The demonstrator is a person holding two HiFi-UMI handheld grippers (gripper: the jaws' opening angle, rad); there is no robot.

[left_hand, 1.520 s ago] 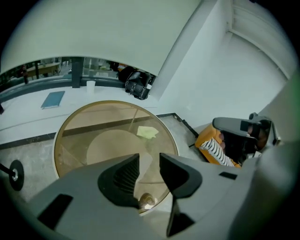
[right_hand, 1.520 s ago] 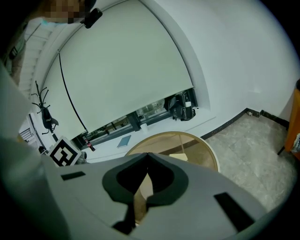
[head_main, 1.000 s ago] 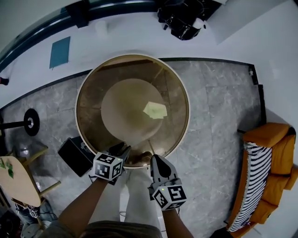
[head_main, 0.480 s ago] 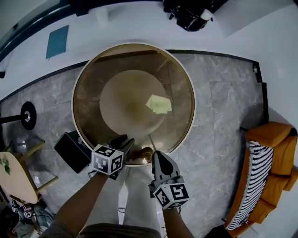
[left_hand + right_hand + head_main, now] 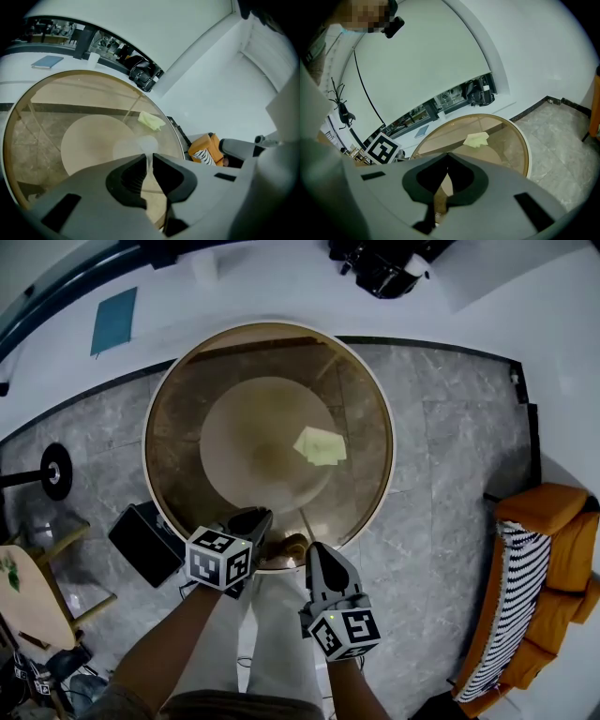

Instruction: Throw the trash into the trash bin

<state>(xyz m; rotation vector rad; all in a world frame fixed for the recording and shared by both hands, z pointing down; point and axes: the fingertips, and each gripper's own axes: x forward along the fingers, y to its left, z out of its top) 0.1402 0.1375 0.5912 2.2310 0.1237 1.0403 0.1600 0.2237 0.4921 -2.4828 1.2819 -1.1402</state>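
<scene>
Left claw (image 5: 253, 519) hovers over the near rim of the round glass bench (image 5: 386, 432). Its jaws are closing: only a thin slit is left between them, and in the left gripper view (image 5: 149, 159) nothing stands in that slit but the glass beyond. Right claw (image 5: 319, 551) hangs just beside it, a little nearer the person and by the same near edge. In the right gripper view (image 5: 448, 157) its jaw tips meet, clenched on nothing. Each claw carries its marker cube, the left one (image 5: 218, 559) over the bench's edge and the right one (image 5: 342, 632) above the person's legs. The trash, a crumpled yellow-green paper (image 5: 319, 445), lies on the glass right of the bench's middle, well apart from both claws and touched by neither. The left gripper view shows it (image 5: 151, 121) ahead and slightly right of the jaws, and the right gripper view shows it (image 5: 476, 139) ahead on the far part of the glass. A pale round base (image 5: 253, 442) shows through the glass. On the grey marble floor (image 5: 450, 465), a dark box-shaped thing (image 5: 145, 545) sits by the bench's near left side; what it is cannot be told. An orange sofa (image 5: 548, 521) with a striped cushion (image 5: 511, 615) stands at the right.
</scene>
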